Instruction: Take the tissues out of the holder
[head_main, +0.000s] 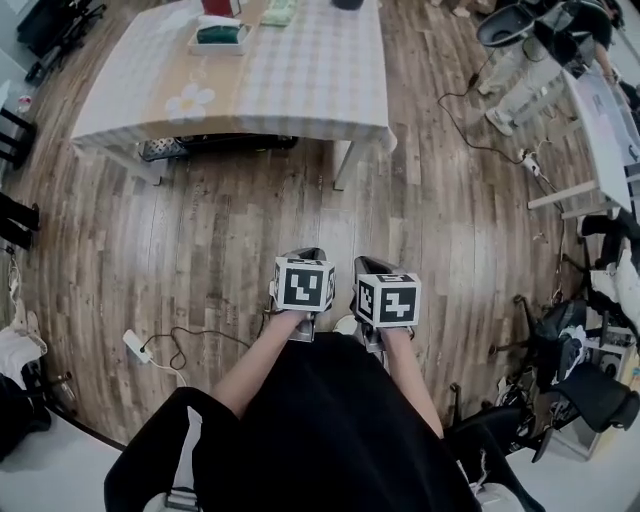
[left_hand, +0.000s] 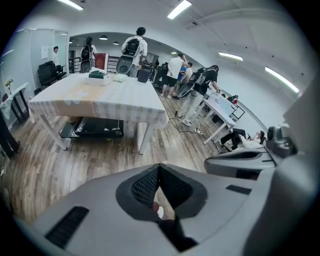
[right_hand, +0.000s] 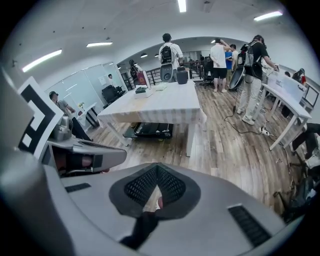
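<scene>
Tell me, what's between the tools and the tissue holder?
In the head view, just wooden floor, then tablecloth, lies between the left tool, the right tool and the holder.

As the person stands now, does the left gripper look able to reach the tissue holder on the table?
Probably not. The left gripper is held close to the body, jaws shut, with wooden floor and most of the table between it and the tissue holder. Stepping closer looks unobstructed.
</scene>
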